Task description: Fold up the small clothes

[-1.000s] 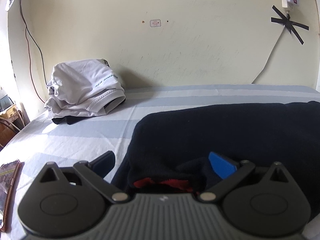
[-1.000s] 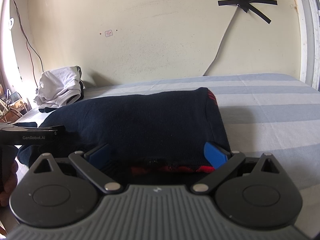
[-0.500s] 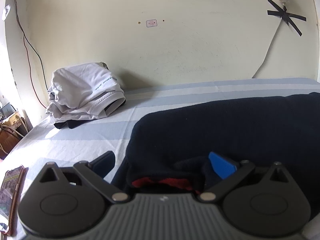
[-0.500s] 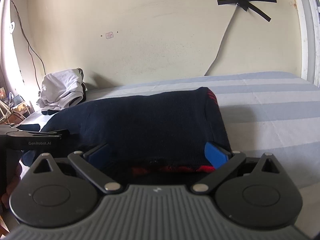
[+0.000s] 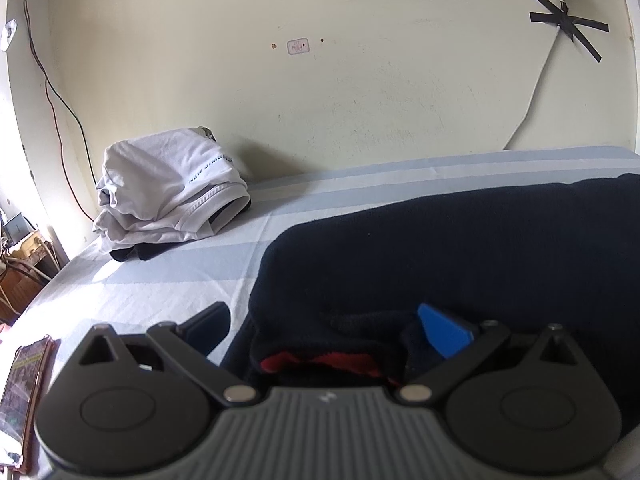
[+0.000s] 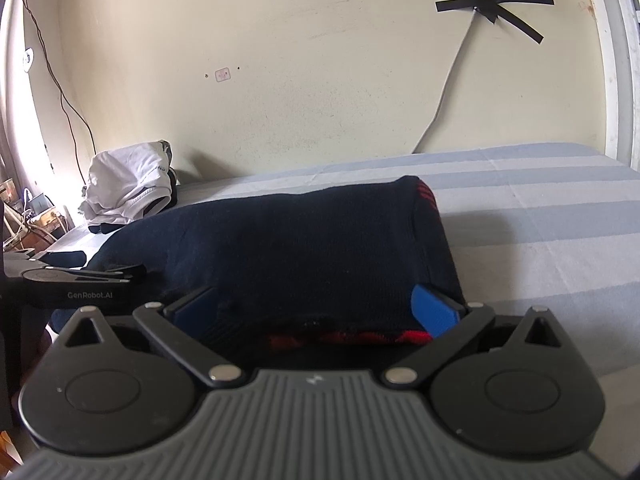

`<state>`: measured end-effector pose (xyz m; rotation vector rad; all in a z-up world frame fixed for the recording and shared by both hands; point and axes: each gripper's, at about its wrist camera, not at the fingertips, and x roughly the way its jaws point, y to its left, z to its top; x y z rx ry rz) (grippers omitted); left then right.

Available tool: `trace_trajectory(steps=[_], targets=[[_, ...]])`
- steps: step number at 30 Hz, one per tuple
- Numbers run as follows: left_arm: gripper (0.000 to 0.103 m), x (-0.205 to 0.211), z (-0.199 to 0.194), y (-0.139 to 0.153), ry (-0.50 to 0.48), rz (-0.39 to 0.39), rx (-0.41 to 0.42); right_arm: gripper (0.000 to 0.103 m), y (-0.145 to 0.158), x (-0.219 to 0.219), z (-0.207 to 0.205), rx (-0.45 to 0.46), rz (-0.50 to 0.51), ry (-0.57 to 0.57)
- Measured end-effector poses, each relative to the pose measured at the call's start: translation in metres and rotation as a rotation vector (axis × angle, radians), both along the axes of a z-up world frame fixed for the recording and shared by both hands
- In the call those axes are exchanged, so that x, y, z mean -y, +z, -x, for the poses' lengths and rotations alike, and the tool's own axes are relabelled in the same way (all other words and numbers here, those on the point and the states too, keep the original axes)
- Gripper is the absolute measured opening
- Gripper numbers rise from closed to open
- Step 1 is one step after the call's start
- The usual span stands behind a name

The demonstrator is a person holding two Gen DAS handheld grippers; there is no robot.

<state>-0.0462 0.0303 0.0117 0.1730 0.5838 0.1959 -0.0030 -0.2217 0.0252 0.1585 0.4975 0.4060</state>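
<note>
Our left gripper [image 5: 324,324] and right gripper [image 6: 316,304] both spread wide around the navy garment [image 6: 304,248]. White folded clothes [image 5: 168,192] sit at ten o'clock.

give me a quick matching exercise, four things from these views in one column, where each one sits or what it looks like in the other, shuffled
Things:
1. dark garment
2. white clothes pile
3. phone
4. black tape cross

Descriptions:
A. stuck on the wall over a cable
B. far left of the bed, near the wall
C. lying on the bed's near left edge
D. spread on the striped sheet, red trim at its near hem

Pairs: 1-D, 2-B, 3-C, 4-A
</note>
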Motion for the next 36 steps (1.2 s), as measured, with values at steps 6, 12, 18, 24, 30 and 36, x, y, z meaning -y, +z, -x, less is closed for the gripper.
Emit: trace_trajectory(steps=[6,12,18,24,30,36], targets=[[0.103,-0.0005,-0.0006,-0.0003,-0.003,0.008,-0.003,0.103,-0.0015,-0.0001,0.0008,-0.001,0.001,-0.002],[0.103,-0.0042,-0.0013,-0.0001,-0.009,0.030,-0.010,0.103,-0.0014,-0.0001,0.0008,-0.001,0.001,-0.003],[0.103,-0.0018,-0.0016,0.0000,-0.009,0.006,-0.012,0.103,-0.0012,0.0000,0.0009,-0.001,0.000,-0.003],[0.103,-0.0002,-0.0016,-0.0002,-0.009,0.009,-0.015,0.103,-0.0013,-0.0010,0.0006,0.000,-0.001,-0.004],[0.103,-0.0006,-0.0005,0.0003,-0.010,0.007,-0.014,0.103,-0.0011,0.0004,0.0015,0.000,-0.001,-0.004],[0.103,-0.0039,-0.0012,0.0013,-0.014,0.024,-0.019,0.103,-0.0016,-0.0002,0.0013,0.000,-0.001,-0.005]])
